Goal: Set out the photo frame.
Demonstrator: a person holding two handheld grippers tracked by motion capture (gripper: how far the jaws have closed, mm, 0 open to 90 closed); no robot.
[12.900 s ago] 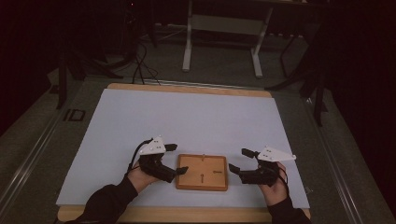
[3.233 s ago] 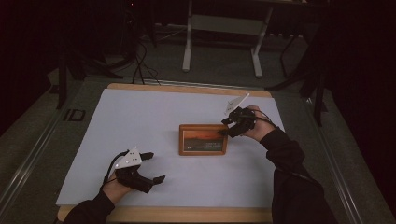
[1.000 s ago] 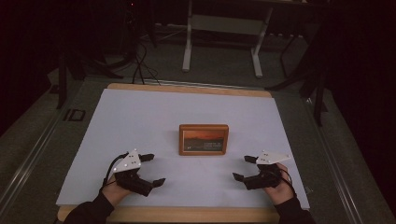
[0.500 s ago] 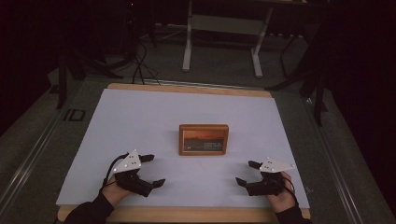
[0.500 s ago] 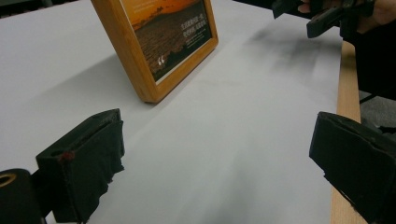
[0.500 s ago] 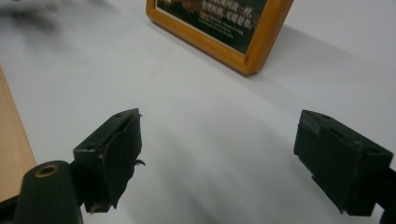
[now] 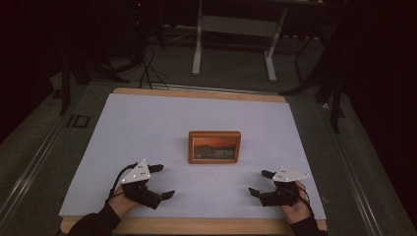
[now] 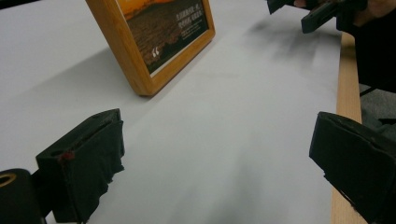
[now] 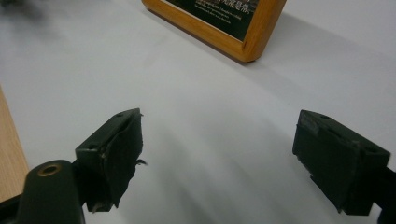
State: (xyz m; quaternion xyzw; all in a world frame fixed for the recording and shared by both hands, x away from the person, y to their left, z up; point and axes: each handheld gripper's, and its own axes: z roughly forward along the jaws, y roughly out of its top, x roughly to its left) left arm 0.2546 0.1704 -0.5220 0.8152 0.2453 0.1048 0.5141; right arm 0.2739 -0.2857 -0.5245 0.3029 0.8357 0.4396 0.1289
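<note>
Between the left tool (image 7: pixel 158 181) and the right tool (image 7: pixel 260 183), one picture frame (image 7: pixel 214 147) is standing ahead on the tabletop (image 7: pixel 147 128); both tools are gaping wide, holding nothing.

A white sheet (image 7: pixel 147 132) covered a wooden table (image 7: pixel 196 93), whose bare edge showed at twelve and six o'clock. Beyond it, at twelve o'clock, stood a white metal stand (image 7: pixel 233 24) on two legs on the grey floor (image 7: pixel 29 162). Black cables (image 7: pixel 145 69) lay at eleven o'clock, and dark stand legs (image 7: pixel 334 88) rose at two o'clock.
</note>
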